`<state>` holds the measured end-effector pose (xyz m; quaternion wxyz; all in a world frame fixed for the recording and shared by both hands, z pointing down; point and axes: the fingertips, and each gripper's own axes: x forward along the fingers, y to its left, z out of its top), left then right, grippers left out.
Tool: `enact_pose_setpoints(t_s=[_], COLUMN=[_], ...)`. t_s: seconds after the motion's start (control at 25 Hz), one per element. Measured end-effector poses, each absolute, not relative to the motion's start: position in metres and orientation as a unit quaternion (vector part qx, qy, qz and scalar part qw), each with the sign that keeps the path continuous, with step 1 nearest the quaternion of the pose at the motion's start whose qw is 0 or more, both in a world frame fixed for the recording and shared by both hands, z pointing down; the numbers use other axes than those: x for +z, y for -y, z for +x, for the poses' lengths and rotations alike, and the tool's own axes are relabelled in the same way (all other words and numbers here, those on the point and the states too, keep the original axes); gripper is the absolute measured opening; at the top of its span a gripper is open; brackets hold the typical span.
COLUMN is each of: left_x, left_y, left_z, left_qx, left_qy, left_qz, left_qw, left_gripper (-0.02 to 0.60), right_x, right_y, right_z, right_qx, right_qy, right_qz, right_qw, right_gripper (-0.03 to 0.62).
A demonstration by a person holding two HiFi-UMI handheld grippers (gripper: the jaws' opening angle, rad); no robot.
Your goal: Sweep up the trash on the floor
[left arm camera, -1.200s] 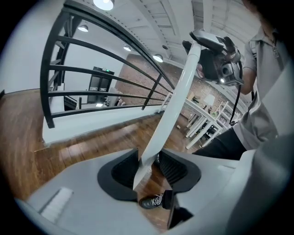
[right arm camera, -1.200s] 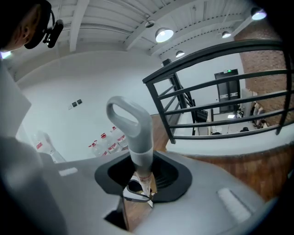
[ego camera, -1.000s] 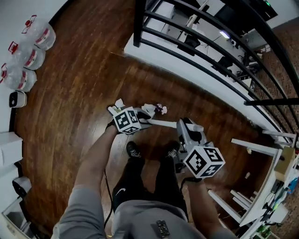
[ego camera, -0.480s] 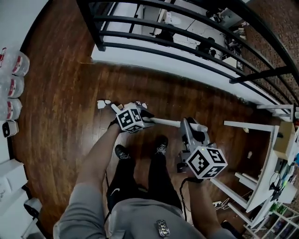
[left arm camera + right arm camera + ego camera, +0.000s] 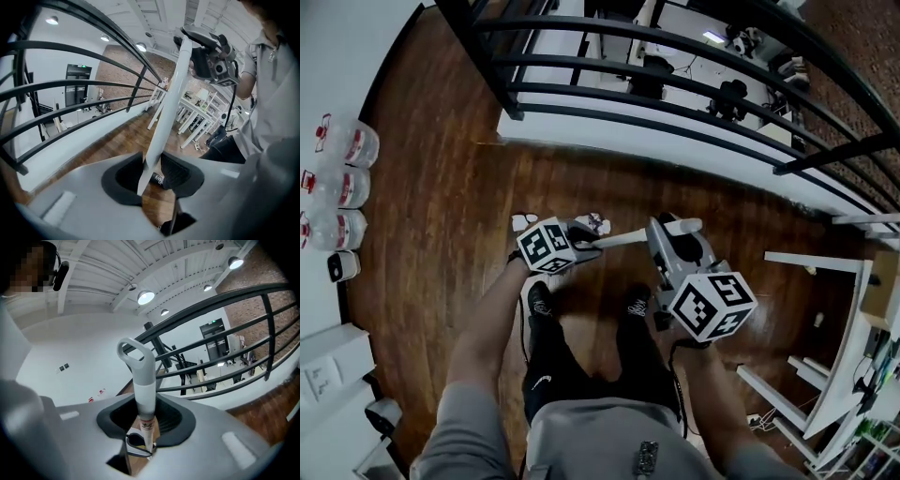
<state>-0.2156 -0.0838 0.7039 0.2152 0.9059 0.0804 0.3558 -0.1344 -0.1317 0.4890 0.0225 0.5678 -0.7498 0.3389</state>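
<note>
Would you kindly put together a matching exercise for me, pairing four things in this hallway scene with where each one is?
Things:
1. plastic bottles
2. black railing
3. white handle
4. paper scraps

Places:
A. between the jaws of the right gripper
B. lying on the wood floor ahead of the shoes
C. in a row beside the wall
D. running across the top of the head view

Pairs: 1-C, 2-D, 3-A, 4-B
</note>
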Motion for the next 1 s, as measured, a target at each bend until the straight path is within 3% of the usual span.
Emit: enact_pose_setpoints(t_s=[0.32,0.48,0.68,1.0], left_x=[0.727,0.744,0.759,0.751], left_y=[0.128,0.141,0.135,0.077], left_z=[-0.343,-0.372,-0.353,-0.261], left_qx=[0.393,0.409,0.408,0.377], left_qy=[-0.121,-0.155,-0.214,-0.309], left_qz=[0.891,0.88,0.871,0.861], left_qw=[0.195,0.186,0.173,0.144], left_gripper=[0.129,0.135,0.138,0.137], right_x=[0.52,0.54,0.552,0.538], right_y=[0.151,0.149,0.135,0.068], right_z=[-0.245,-0.27,-0.258,-0.181], right_qx=[0.363,0.382,0.386,0.366], right_qy=[0.702,0.655,0.604,0.525], right_qz=[0.613,0.652,0.697,0.768], right_qw=[-0.006,-0.012,-0.009,-0.007], right_gripper=[0.098,0.097,0.097,0.097])
